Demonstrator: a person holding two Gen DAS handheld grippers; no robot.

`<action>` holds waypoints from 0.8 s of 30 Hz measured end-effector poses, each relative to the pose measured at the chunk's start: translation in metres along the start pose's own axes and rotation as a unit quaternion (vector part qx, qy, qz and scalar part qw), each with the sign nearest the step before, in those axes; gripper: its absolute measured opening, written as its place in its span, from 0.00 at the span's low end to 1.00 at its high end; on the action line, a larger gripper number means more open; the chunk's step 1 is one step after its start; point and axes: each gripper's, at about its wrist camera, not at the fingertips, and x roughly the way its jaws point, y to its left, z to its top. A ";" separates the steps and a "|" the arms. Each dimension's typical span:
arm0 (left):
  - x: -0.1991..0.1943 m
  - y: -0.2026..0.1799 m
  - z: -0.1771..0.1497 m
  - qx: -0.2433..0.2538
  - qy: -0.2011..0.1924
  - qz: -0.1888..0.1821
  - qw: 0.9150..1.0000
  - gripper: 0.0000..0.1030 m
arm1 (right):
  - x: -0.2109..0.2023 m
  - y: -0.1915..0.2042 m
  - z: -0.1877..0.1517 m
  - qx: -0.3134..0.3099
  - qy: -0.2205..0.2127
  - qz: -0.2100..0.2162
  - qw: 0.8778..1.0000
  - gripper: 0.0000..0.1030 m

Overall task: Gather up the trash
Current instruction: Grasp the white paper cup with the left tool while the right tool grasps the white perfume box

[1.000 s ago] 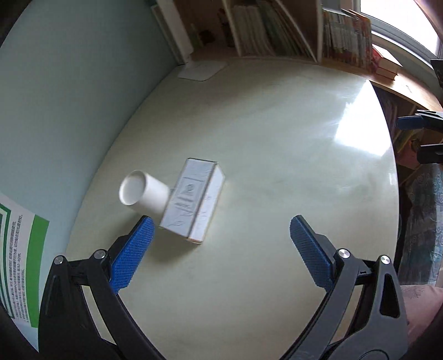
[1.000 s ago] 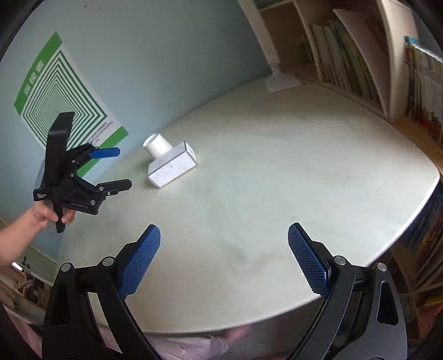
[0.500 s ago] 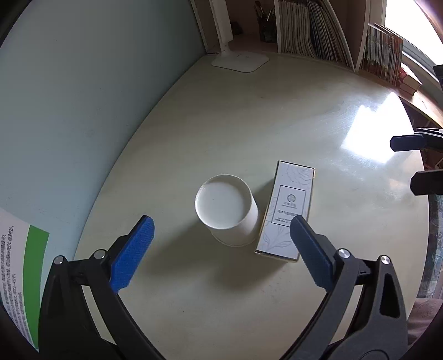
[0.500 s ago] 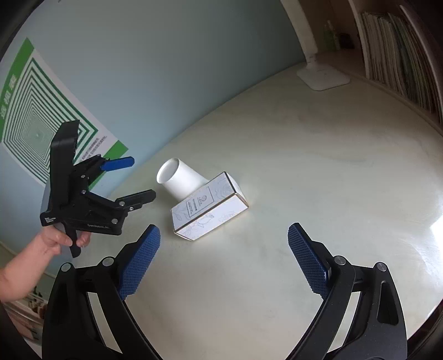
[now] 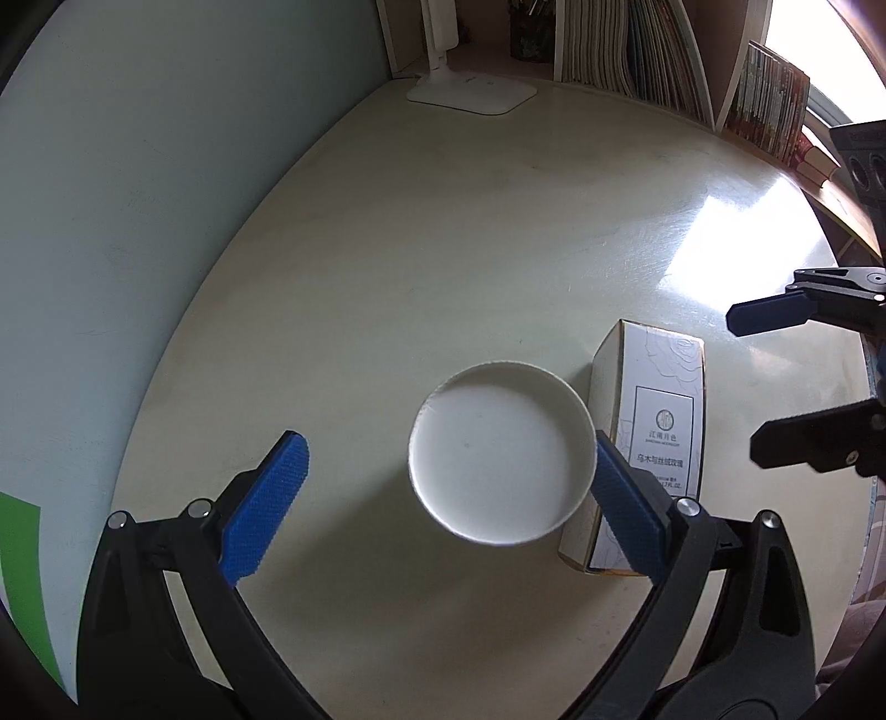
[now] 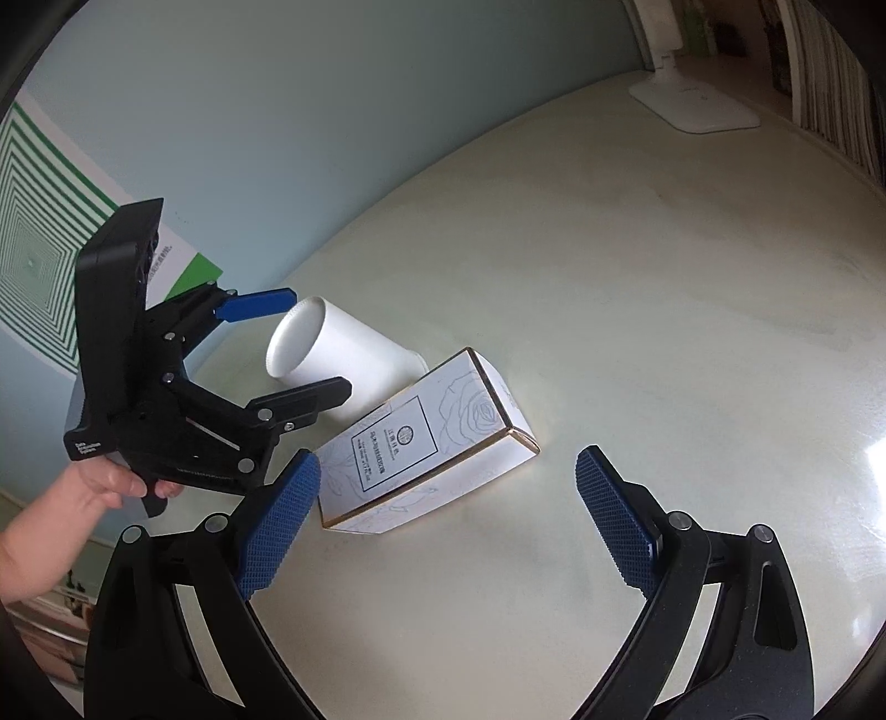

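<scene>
A white paper cup [image 5: 501, 451] stands upside down on the pale round table [image 5: 470, 232], its base facing up. A white carton with a rose print [image 5: 653, 426] lies flat right beside it. My left gripper [image 5: 446, 504] is open and hangs just above the cup, fingers either side of it. In the right wrist view the cup [image 6: 338, 349] and the carton [image 6: 426, 443] lie ahead, and the left gripper [image 6: 296, 346] straddles the cup's top. My right gripper [image 6: 443, 520] is open and empty, close to the carton's near side.
A white lamp base [image 5: 470, 94] stands at the table's far edge. Bookshelves with books [image 5: 637, 50] line the back and right. A light blue wall [image 5: 111, 194] with a green-striped poster [image 6: 39, 238] borders the left. A sunlit patch [image 5: 736, 221] shines on the right.
My left gripper has come down and closer, so the cup sits between its fingers. My right gripper has moved in toward the carton.
</scene>
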 end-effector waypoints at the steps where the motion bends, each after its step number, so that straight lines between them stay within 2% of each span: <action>1: 0.001 0.000 0.000 0.001 -0.003 0.000 1.000 0.93 | 0.004 0.000 0.001 -0.004 0.002 -0.001 1.000 0.90; 8: 0.011 0.002 0.004 0.003 -0.015 -0.006 1.000 0.92 | 0.024 0.003 0.010 -0.006 0.020 -0.002 1.000 0.90; 11: 0.016 0.004 0.004 0.006 -0.018 -0.018 1.000 0.74 | 0.028 0.003 0.011 0.002 0.023 -0.003 1.000 0.90; 13: 0.020 0.004 0.003 0.009 -0.014 -0.025 1.000 0.57 | 0.029 0.004 0.010 0.002 0.029 -0.006 1.000 0.90; 16: 0.020 0.006 -0.002 0.014 -0.018 -0.021 1.000 0.57 | 0.035 0.005 0.010 0.011 0.046 -0.011 0.999 0.90; 24: 0.015 0.015 -0.017 0.003 -0.023 -0.014 1.000 0.56 | 0.031 0.012 -0.002 0.028 0.056 -0.006 0.998 0.90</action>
